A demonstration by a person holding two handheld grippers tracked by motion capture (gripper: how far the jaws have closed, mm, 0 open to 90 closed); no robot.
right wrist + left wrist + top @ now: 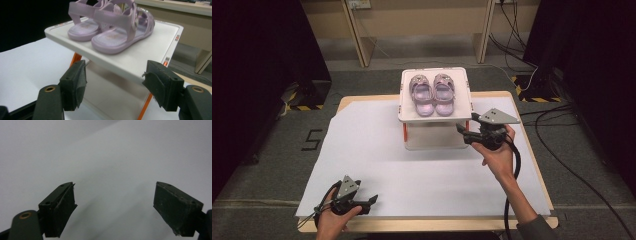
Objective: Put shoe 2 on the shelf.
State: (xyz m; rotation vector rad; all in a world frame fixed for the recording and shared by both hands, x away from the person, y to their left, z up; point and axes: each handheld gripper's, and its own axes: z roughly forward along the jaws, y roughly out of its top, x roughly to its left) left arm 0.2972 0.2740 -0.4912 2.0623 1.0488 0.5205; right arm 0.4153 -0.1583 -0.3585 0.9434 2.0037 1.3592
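- Both pairs of black jaws stand wide open with nothing between them; their pads look like worn, matte rubber blocks with frayed edges.
- Nearest the person, the left gripper rests low at the front left of the table, held in the left hand, its jaws pointing right across bare white sheet.
- That white sheet is smooth and flat, covering nearly all the tabletop; a thin strip of pale wood shows along the right and far edges. Broad open room lies between the two grippers.
- Farther back on the right, the right gripper is held by the right hand just beside the front right corner of a white tray.
- The tray is a flat rectangular plastic shelf with a raised rim and rounded corners, standing on orange legs above a lower white base.
- On the tray sits a pair of small lilac sandals, side by side, with soft-looking straps, toes pointing away.
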